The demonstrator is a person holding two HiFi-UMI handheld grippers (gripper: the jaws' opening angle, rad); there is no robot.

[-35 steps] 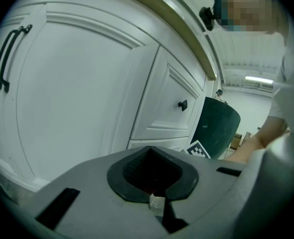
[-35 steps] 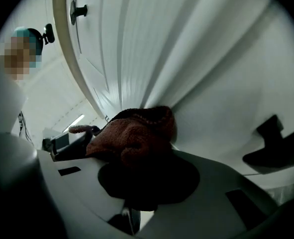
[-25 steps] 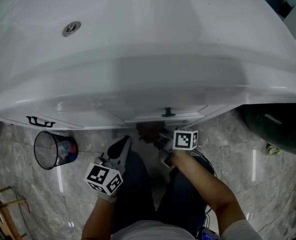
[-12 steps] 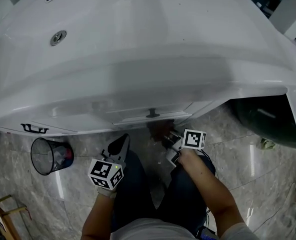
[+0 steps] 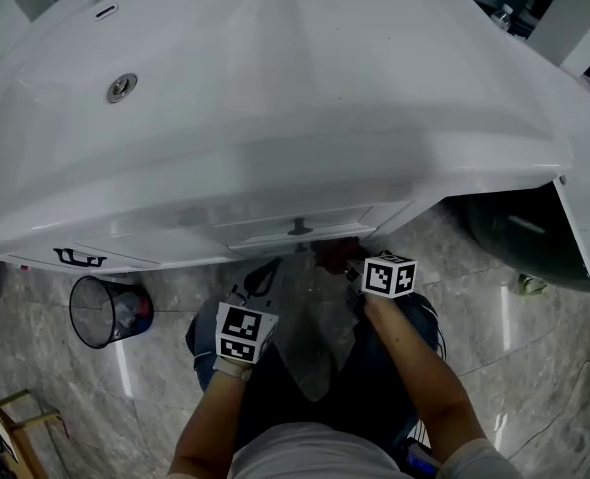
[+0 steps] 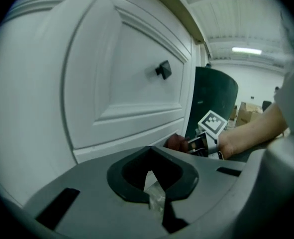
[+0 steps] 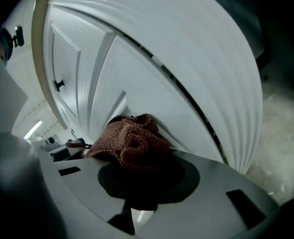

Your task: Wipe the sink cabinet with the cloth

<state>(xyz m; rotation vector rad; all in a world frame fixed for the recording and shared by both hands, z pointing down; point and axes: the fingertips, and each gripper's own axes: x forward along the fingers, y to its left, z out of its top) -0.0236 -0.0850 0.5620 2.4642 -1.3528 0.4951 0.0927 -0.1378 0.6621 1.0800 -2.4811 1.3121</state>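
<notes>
Right tool (image 7: 137, 176): clamped on brown knitted cloth (image 7: 132, 141), pressed against white sink cabinet (image 6: 127, 78) front. Left tool (image 6: 154, 185): jaws together, empty.

The cloth (image 7: 132, 141) touches the sink cabinet (image 6: 127, 78); a wastebasket (image 5: 105, 312) stands left.

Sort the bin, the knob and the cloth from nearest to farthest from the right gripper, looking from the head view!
1. Cloth: clamped in the right gripper itself.
2. Knob: just above, slightly left, on the cabinet.
3. Bin: far off to the left.
</notes>
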